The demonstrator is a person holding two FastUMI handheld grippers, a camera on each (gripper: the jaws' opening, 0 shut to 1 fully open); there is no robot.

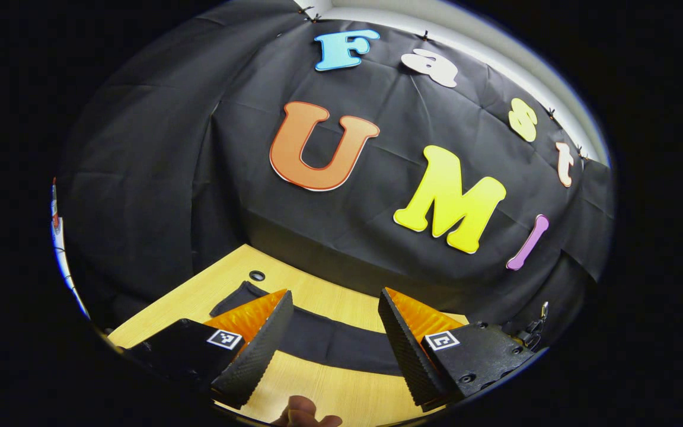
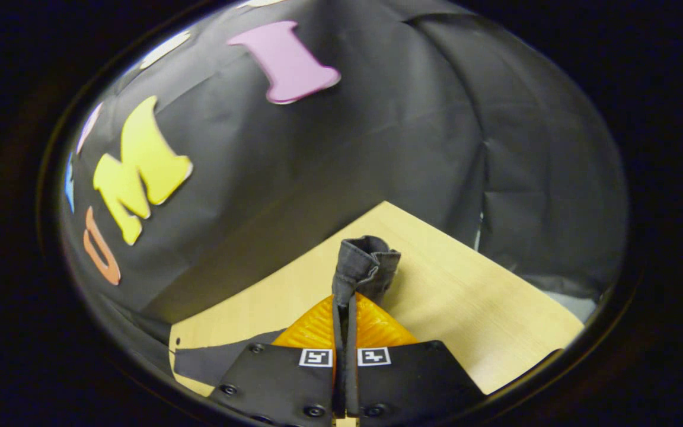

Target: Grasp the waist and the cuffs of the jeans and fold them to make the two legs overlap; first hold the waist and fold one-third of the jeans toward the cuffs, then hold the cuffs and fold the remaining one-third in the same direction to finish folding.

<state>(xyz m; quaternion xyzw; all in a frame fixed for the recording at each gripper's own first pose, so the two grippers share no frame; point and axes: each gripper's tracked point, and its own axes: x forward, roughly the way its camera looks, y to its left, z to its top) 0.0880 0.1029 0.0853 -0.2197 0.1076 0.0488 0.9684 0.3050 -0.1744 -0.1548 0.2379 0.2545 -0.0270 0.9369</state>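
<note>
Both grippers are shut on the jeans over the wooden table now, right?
Not quite. The right gripper is shut on the jeans, as the right gripper view shows. The left gripper is open above the wooden table, its fingers apart over the jeans, as the left gripper view shows.

Dark jeans (image 1: 324,341) lie flat across the wooden table, one bunched end (image 2: 365,267) lifted upright above it.

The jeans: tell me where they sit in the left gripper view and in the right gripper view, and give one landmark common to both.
Left gripper view: the jeans lie as a dark band across the table, low centre, beyond the open left gripper.
Right gripper view: a bunched piece of them stands up at centre, pinched in the shut right gripper; more dark cloth lies flat at lower left.
Shared landmark: the light wooden table.
</note>
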